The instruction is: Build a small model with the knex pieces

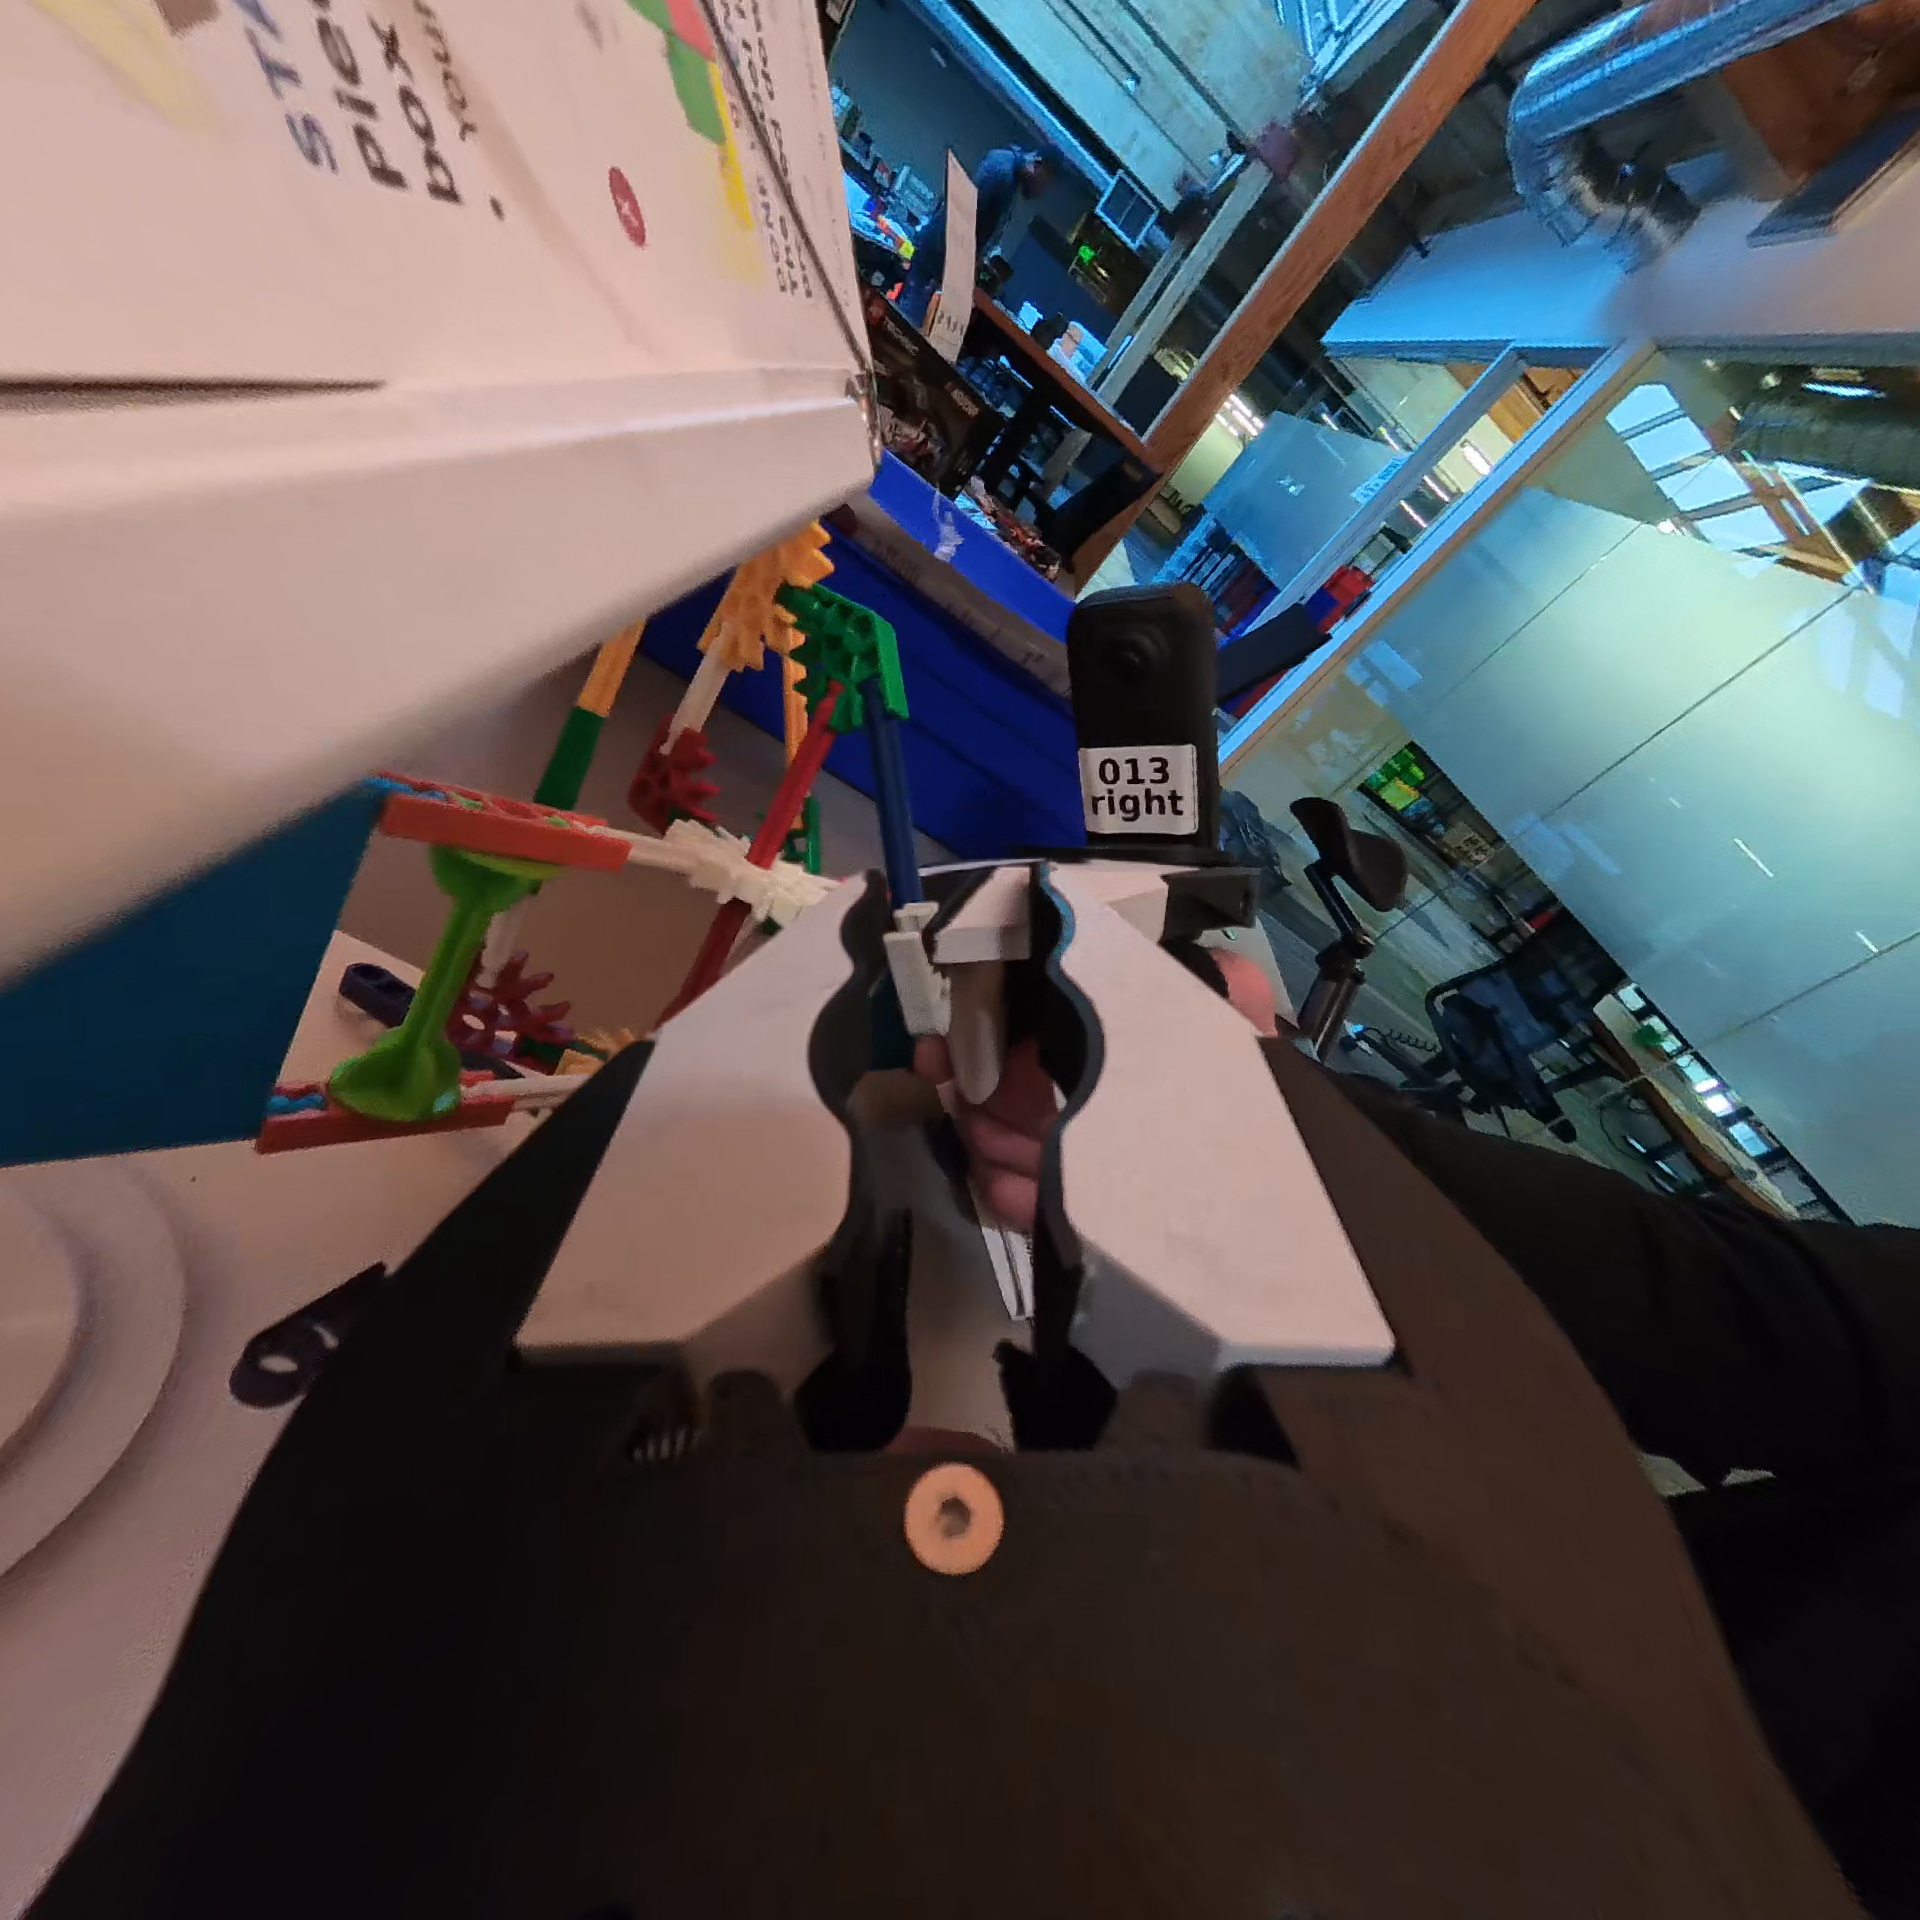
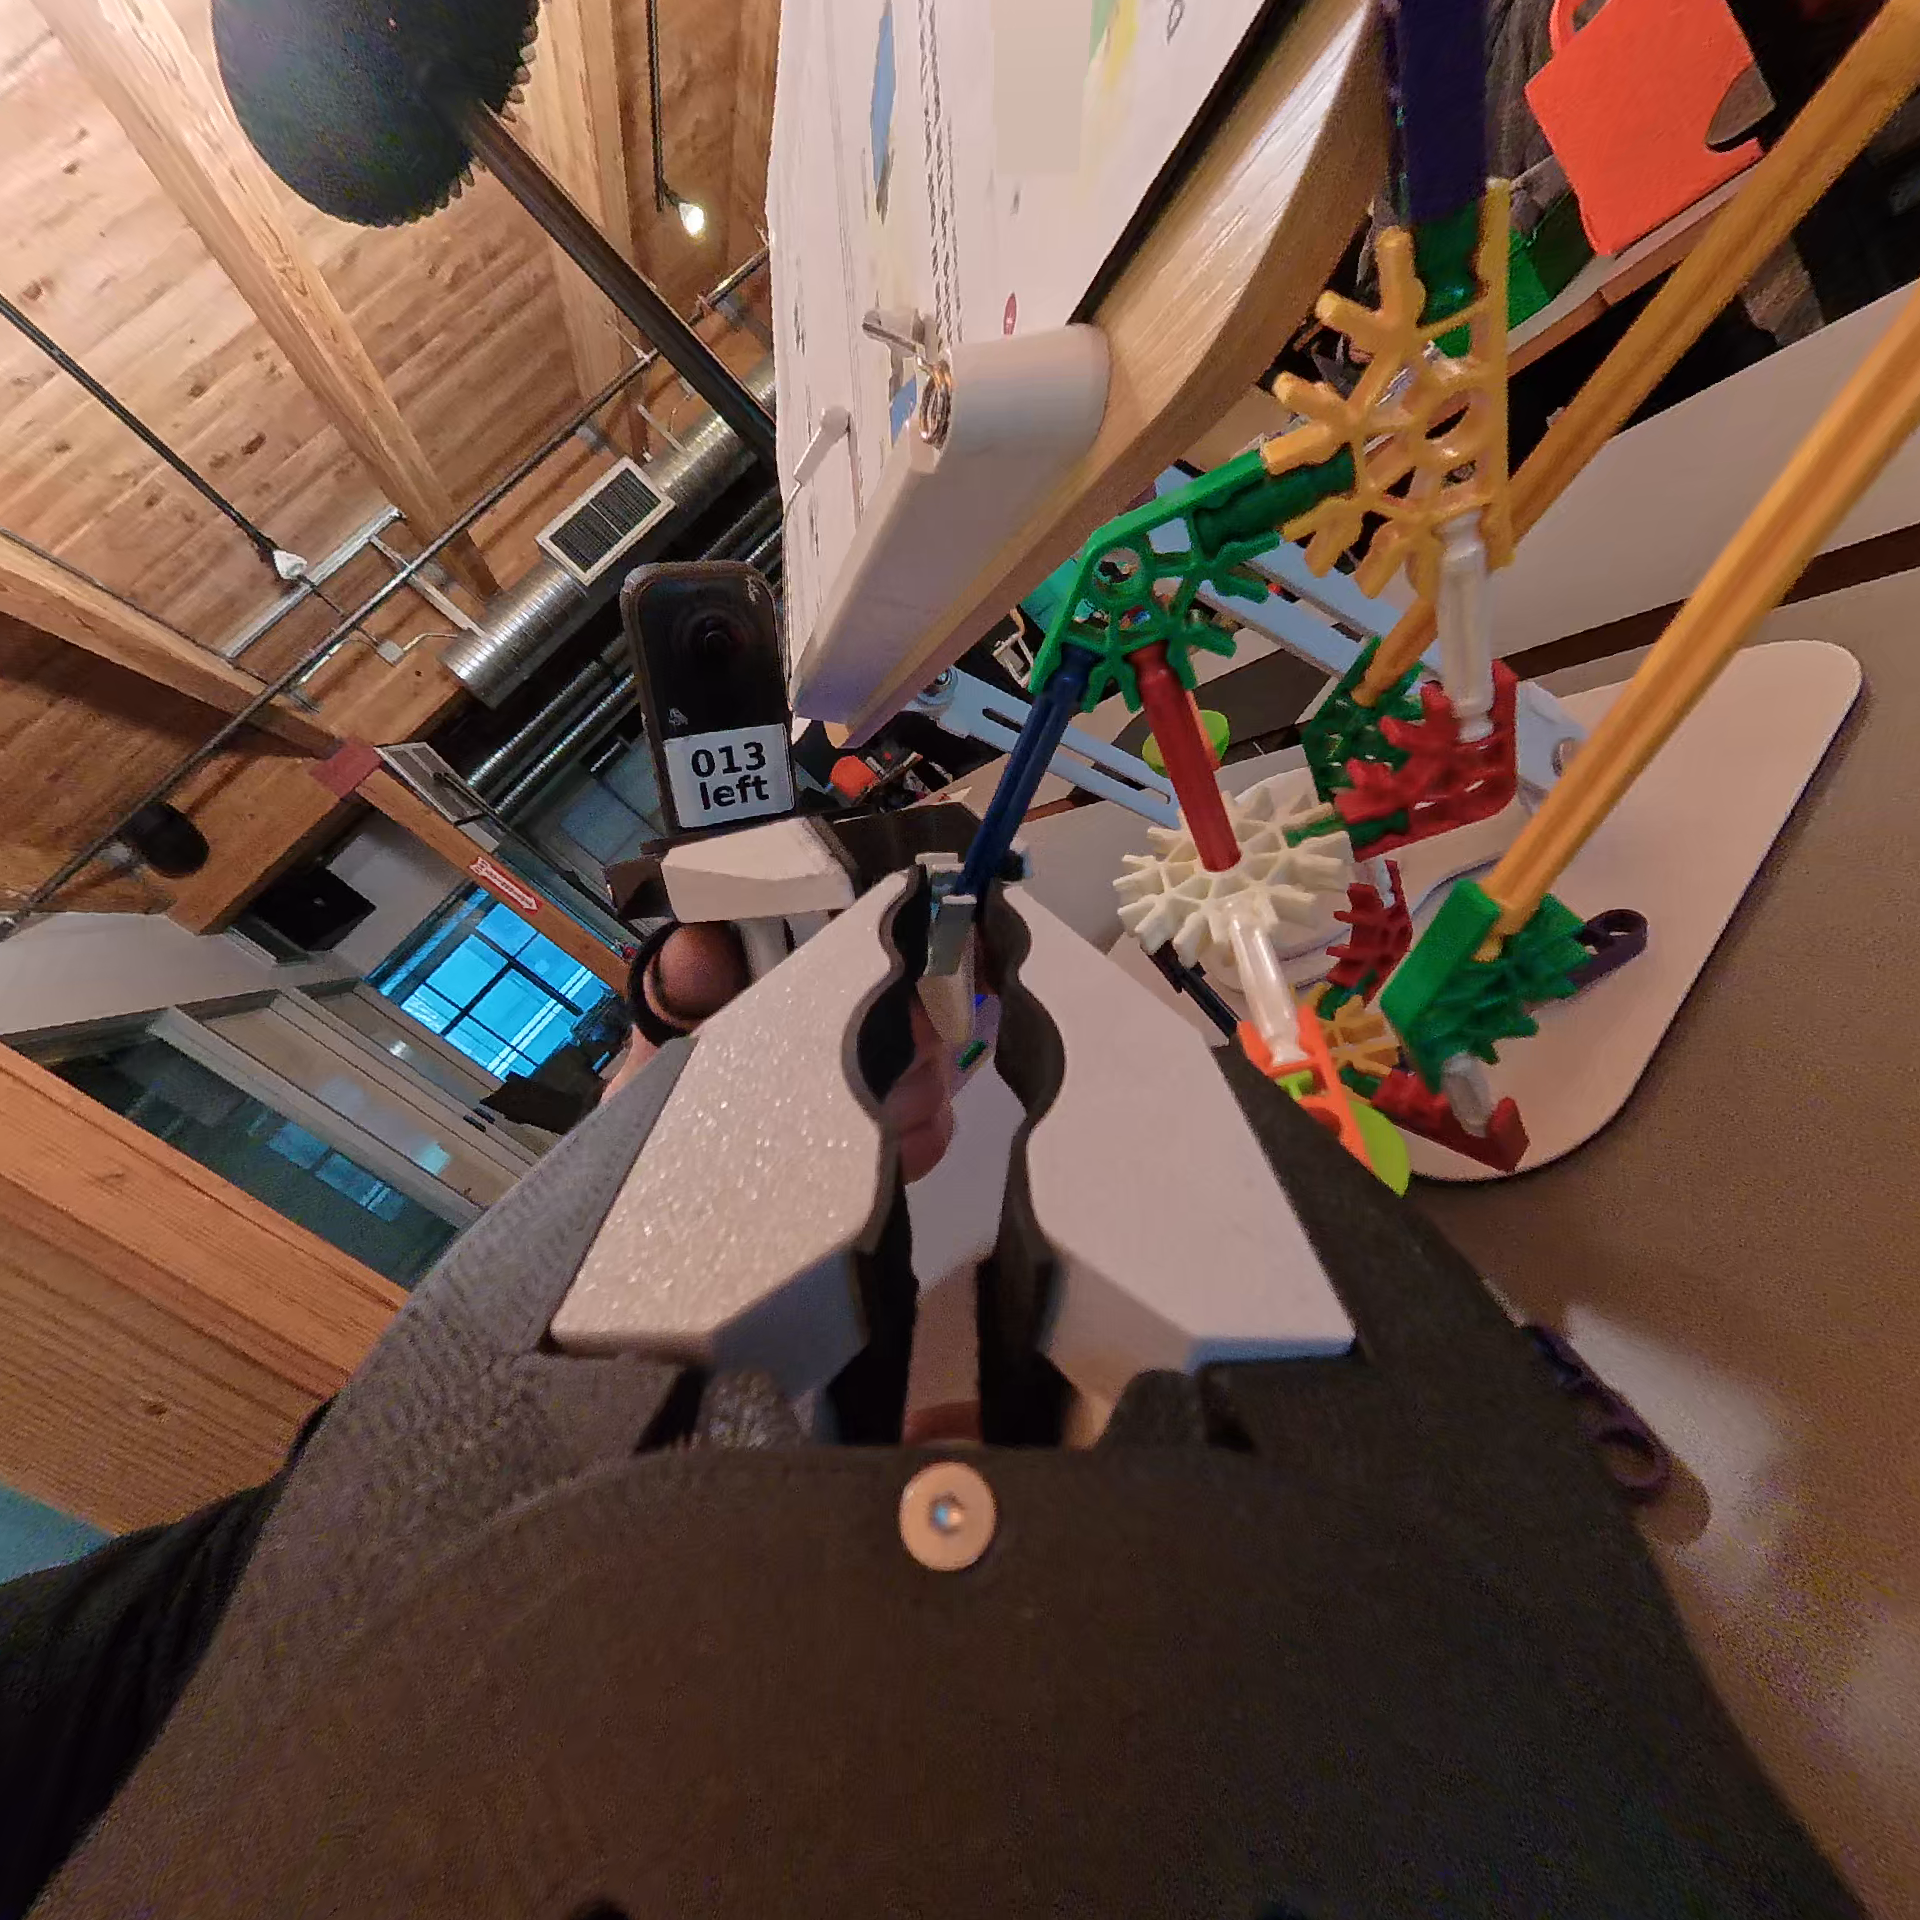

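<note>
Timber-beamed workshop: both tongs, left [image 1: 951, 935] and right [image 2: 961, 914], pinch one thin blue plastic rod [image 2: 1013, 784]; uneven pulling could snap apart the colourful rod-and-connector toy frame [image 2: 1351, 665].

Each claw [image 1: 956, 925] [image 2: 961, 914] had grey wedge-shaped fingers [image 1: 1195, 1143] with wavy black inner pads, a textured black body and one silver screw [image 1: 953, 1519]. A labelled black camera [image 1: 1143, 717] topped each. The sleeve [image 1: 1714, 1351] was black.

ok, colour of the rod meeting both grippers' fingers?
Dark blue plastic rod; right wrist view shows it best.
</note>
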Available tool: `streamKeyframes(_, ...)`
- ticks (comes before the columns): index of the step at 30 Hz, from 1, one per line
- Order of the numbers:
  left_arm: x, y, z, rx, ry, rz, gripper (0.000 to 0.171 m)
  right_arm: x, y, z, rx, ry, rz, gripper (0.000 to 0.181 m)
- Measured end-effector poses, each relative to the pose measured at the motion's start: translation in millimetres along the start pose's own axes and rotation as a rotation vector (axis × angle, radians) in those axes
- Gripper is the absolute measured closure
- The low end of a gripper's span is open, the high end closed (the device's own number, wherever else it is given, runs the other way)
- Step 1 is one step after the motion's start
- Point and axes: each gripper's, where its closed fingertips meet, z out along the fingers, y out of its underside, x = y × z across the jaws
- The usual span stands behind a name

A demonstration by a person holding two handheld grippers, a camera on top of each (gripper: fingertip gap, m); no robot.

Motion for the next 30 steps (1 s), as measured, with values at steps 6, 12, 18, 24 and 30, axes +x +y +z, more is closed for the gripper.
streamKeyframes(6,-6,-3,0,0.037,-0.02,0.006,0.168,-3,1,0,-0.002,-0.003,-0.007,0.174)
streamKeyframes(12,-6,-4,3,0.04,-0.047,0.025,0.169,-3,-1,-3,-0.008,-0.012,-0.002,0.174)
streamKeyframes(18,-4,-4,-4,0.02,-0.036,0.005,0.161,-8,1,0,-0.009,-0.038,0.005,0.174)
streamKeyframes(24,-3,-2,-9,0.019,-0.012,-0.001,0.161,-9,2,-1,-0.014,-0.053,0.024,0.174)
streamKeyframes(30,5,-1,-9,0.021,0.024,0.01,0.166,-14,3,-2,-0.016,-0.082,0.03,0.174)
